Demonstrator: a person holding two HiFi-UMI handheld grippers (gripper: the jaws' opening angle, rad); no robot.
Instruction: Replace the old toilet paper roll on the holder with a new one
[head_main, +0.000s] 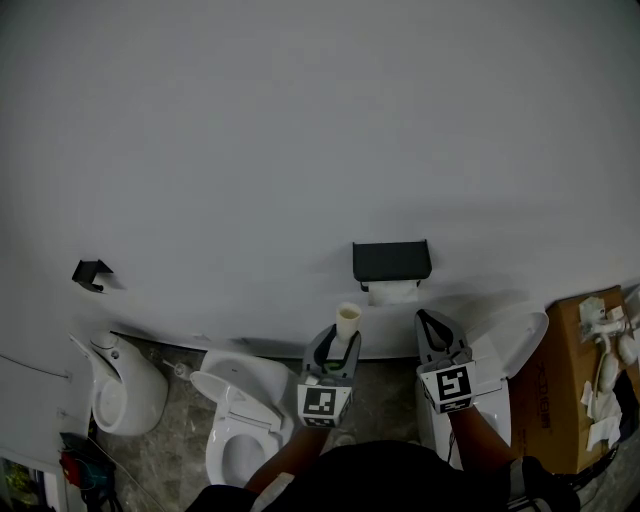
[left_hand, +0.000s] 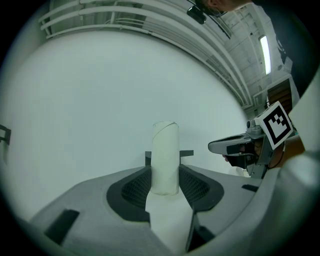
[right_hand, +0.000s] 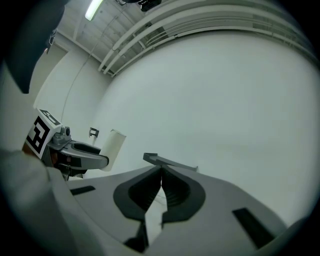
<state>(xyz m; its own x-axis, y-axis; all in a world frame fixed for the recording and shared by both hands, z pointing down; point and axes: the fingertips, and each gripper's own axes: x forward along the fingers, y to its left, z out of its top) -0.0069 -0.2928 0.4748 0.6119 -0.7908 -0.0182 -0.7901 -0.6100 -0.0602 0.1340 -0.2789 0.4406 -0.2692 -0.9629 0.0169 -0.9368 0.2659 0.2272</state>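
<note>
An empty cardboard tube (head_main: 347, 320) stands upright between the jaws of my left gripper (head_main: 338, 338), which is shut on it. In the left gripper view the tube (left_hand: 165, 156) fills the gap between the pads. On the wall ahead hangs the black toilet paper holder (head_main: 391, 260), and some white paper (head_main: 393, 292) shows under its cover. My right gripper (head_main: 431, 325) sits just below and right of the holder, shut with nothing in it. The right gripper view shows the jaws (right_hand: 161, 171) pressed together, the holder (right_hand: 170, 161) just beyond them, and the tube (right_hand: 113, 146) off to the left.
A white toilet (head_main: 240, 425) with its seat down stands at lower left, a second white fixture (head_main: 125, 390) further left. A black hook (head_main: 90, 272) is on the wall. A white cistern (head_main: 505, 365) and a cardboard box (head_main: 580, 385) are at right.
</note>
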